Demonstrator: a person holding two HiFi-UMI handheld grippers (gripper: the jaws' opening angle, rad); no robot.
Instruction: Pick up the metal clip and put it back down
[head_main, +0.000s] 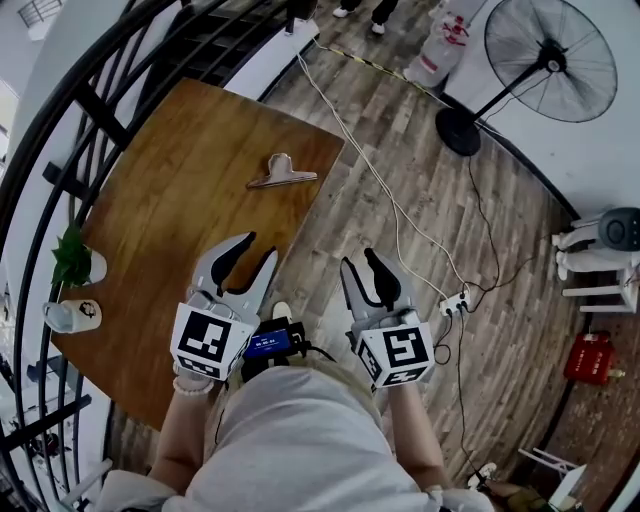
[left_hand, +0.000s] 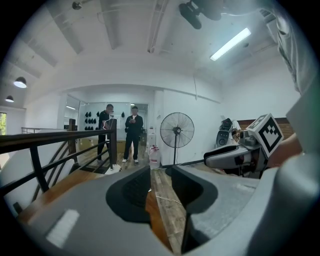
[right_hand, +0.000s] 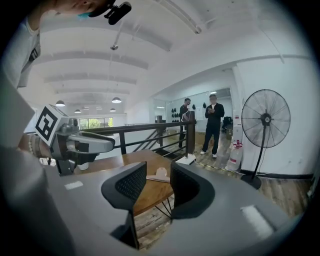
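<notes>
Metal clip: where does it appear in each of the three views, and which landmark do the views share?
Head view: the metal clip lies above centre, near the far edge of the wooden table.
Left gripper view: not in it.
Right gripper view: metal clip below centre, lying on the table.
Shared landmark: the standing fan.

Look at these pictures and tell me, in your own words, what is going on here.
A person stands at a wooden table with a gripper in each hand. The left gripper is over the table's near part and the right gripper is over the floor just beside it. Both have their jaws apart with nothing in them. The metal clip lies untouched on the far part of the table, ahead of both grippers, so it has not yet been picked up.
</notes>
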